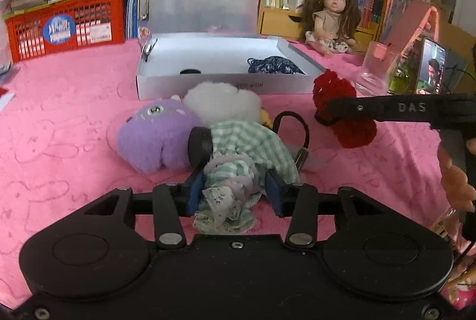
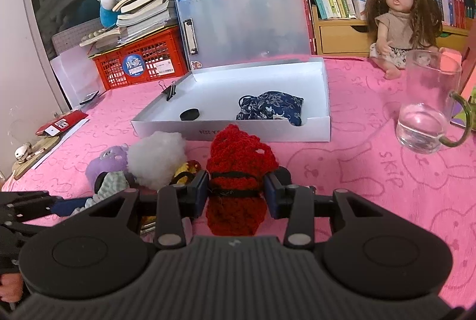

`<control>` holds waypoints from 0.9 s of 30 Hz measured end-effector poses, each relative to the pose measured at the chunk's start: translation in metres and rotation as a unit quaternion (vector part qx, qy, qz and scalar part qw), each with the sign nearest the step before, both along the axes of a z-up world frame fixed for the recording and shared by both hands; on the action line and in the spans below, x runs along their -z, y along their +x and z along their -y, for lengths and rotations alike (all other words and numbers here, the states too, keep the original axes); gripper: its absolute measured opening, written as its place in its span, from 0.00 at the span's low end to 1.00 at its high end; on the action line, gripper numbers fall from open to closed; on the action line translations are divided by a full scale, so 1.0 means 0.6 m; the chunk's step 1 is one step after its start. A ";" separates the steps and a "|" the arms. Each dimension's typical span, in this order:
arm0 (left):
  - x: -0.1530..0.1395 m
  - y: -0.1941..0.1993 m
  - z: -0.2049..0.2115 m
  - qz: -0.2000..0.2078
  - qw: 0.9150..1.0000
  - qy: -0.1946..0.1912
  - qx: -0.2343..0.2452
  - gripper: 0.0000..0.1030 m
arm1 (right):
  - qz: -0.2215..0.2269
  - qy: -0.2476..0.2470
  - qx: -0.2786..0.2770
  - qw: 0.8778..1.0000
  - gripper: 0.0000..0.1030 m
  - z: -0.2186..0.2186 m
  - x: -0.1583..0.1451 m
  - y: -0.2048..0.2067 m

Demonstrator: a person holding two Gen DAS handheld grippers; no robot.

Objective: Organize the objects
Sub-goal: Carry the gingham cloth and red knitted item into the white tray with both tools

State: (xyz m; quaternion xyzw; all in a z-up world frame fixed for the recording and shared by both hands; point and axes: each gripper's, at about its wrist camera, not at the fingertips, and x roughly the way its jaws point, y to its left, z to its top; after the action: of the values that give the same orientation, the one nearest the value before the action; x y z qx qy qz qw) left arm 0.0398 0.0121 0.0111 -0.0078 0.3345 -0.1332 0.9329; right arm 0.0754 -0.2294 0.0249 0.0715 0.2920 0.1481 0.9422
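Observation:
A green-checked cloth bundle (image 1: 238, 153) lies on the pink table cover. Its frilled end sits between the blue pads of my left gripper (image 1: 235, 195). The jaws stand a little apart, with a thin dark gap at the right pad, so they look open around the cloth. My right gripper (image 2: 236, 192) is shut on a red knitted piece (image 2: 238, 159) with a black band. In the left wrist view that red piece (image 1: 342, 111) hangs to the right. A purple plush (image 1: 154, 135) and a white fluff ball (image 1: 221, 103) lie against the cloth.
An open white box (image 2: 232, 135) behind the toys holds a blue floral pouch (image 2: 269, 108) and a black disc (image 2: 189, 114). A glass jug (image 2: 425, 111) and a doll (image 2: 395, 19) stand at the right, and a red crate (image 2: 139, 61) at the back left.

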 end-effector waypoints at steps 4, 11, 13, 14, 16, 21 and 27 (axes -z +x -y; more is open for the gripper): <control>-0.012 -0.003 0.001 0.013 1.000 -0.007 0.005 0.30 | 0.004 -0.002 0.002 1.000 0.43 0.000 -0.002 -0.003; -0.052 -0.008 0.015 0.051 0.998 -0.017 0.031 0.30 | 0.012 0.006 0.015 1.000 0.43 0.011 -0.012 0.001; -0.060 0.000 0.016 0.053 0.998 -0.023 0.031 0.30 | 0.015 0.007 0.018 1.000 0.43 0.013 -0.015 0.003; -0.062 0.005 0.016 0.053 0.998 -0.025 0.028 0.30 | 0.016 0.006 0.019 1.000 0.43 0.014 -0.017 0.004; -0.068 0.017 0.014 0.054 0.998 -0.027 0.022 0.30 | 0.018 0.005 0.021 1.000 0.43 0.016 -0.019 0.007; -0.083 0.055 -0.001 0.056 0.998 -0.041 -0.002 0.30 | 0.023 0.000 0.027 0.999 0.43 0.019 -0.026 0.016; -0.093 0.105 -0.018 0.053 0.997 -0.052 -0.028 0.30 | 0.026 0.001 0.040 0.999 0.42 0.028 -0.033 0.039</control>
State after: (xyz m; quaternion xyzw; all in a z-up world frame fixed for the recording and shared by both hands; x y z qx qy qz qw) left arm 0.1031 0.0230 0.0667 -0.0582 0.2768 -0.1248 0.9510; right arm 0.0988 -0.2465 0.0446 0.0803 0.2643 0.1120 0.9546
